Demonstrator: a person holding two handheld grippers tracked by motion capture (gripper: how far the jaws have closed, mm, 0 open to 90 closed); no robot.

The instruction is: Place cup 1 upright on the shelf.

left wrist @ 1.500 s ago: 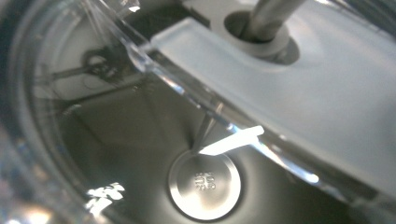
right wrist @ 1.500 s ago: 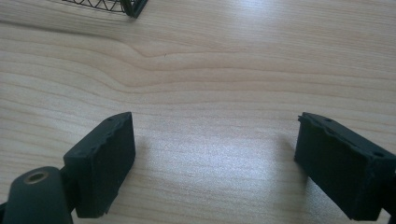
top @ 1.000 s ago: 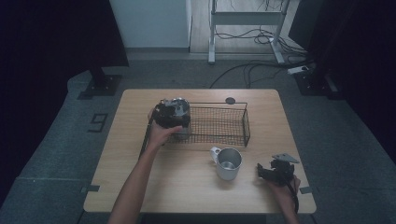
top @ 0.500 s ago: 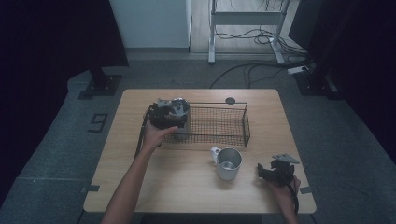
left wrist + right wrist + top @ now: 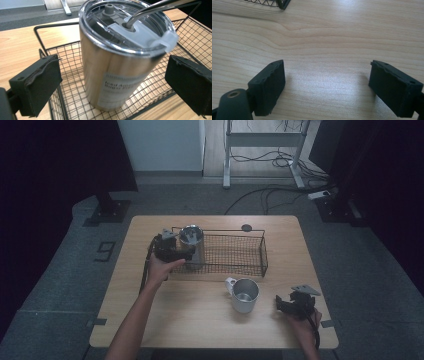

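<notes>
Steel tumbler (image 5: 117, 62) stands in wire basket (image 5: 235, 255) between wide left gripper (image 5: 112, 82) fingers; mug (image 5: 243, 295) waits on table (image 5: 200, 320); right gripper (image 5: 327, 87) wide, idle.

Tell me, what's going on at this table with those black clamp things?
A person holds a gripper in each hand. The left gripper is open, one jaw on either side of a steel tumbler that stands in the wire basket; neither jaw touches it. The tumbler has a clear lid with a metal straw. The right gripper sits open over bare table, holding nothing. A steel mug stands on the table in front of the basket.
</notes>
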